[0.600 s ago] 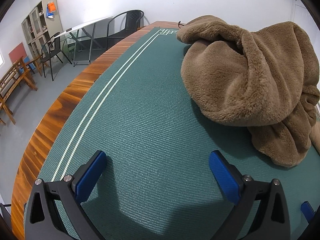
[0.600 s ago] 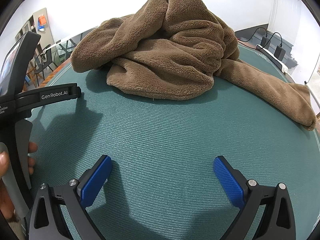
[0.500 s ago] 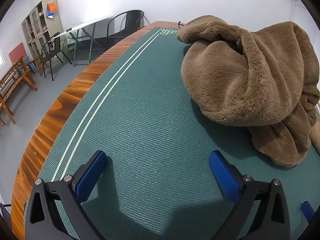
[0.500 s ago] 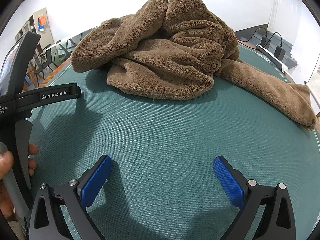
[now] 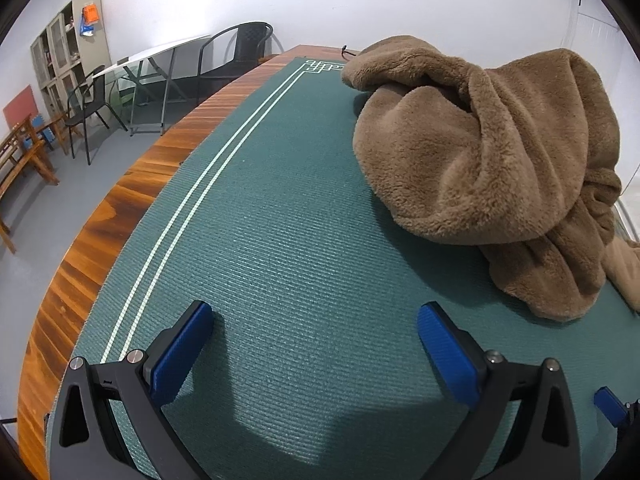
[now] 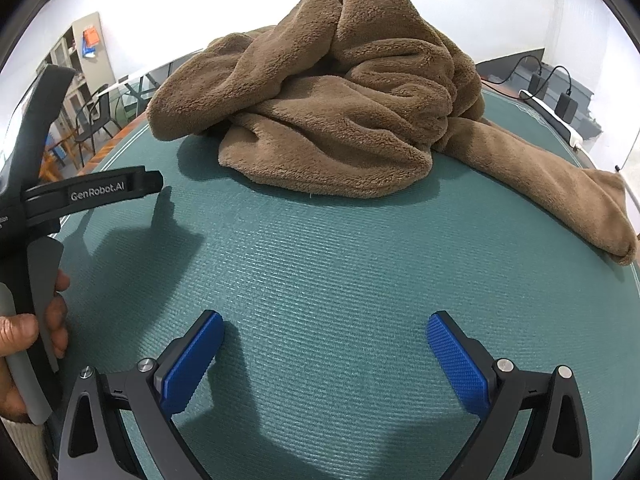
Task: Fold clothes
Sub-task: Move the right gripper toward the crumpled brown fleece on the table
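My left gripper low in frame, blue pads spread apart, holding nothing | my right gripper likewise spread, empty | crumpled brown fleece garment heaped upper centre on green mat, one sleeve trailing right.

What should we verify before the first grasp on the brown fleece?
1. Left gripper open, empty: ok.
2. Right gripper open, empty: ok.
3. Crumpled brown fleece garment lying on the green ribbed mat: ok.
4. Garment flat enough to fold: not ok, bunched in a heap.
5. Free end to grab: ok, one limb trails out to the right.
6. Collar and hem located: cannot tell.
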A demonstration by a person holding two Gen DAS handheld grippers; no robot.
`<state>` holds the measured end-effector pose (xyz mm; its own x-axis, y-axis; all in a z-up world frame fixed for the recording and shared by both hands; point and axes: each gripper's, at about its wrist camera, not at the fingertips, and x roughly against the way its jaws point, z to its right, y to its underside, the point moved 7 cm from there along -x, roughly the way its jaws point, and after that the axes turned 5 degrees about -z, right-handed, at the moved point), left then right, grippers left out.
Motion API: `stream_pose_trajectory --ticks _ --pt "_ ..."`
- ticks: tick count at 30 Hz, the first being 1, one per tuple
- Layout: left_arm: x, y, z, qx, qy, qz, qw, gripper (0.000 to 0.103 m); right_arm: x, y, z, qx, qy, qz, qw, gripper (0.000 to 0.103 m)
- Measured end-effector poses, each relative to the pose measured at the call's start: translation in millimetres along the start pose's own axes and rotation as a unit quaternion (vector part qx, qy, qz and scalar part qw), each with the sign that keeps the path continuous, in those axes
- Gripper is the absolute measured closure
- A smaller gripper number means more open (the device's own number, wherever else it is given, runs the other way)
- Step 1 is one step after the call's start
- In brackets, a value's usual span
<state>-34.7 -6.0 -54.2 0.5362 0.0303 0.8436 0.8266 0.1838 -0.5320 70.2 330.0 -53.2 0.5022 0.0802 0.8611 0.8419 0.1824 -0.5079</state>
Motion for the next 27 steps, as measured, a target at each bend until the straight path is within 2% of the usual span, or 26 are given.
stream_pose_trajectory --ticks 5,7,10,16,25,27 --pt "-2 2 6 -0.016 -0.016 -0.007 0.9997 0.000 -3 -1 2 0.030 -0.014 -0.006 0.999 0.000" --pt "-4 3 1 -0.011 -0.012 -0.032 0.9993 0.000 -2 1 1 0.051 -0.028 -0.007 0.998 0.000" --pt "-1 5 0 -0.003 0.003 -0.034 0.9994 0.000 0 6 1 0.090 -0.052 -0.008 0.995 0.000" --pt "-1 2 -2 -0.001 0.008 -0.028 0.9996 0.000 0 11 5 0.140 -0.078 -0.011 0.987 0.000" --pt "-3 3 1 -0.018 -0.012 -0.029 0.9993 0.000 1 -4 26 0.095 -0.091 -0.002 0.991 0.000" --pt "-5 2 1 -0.018 -0.014 -0.029 0.9993 0.000 4 -25 41 0.070 -0.092 0.014 0.993 0.000"
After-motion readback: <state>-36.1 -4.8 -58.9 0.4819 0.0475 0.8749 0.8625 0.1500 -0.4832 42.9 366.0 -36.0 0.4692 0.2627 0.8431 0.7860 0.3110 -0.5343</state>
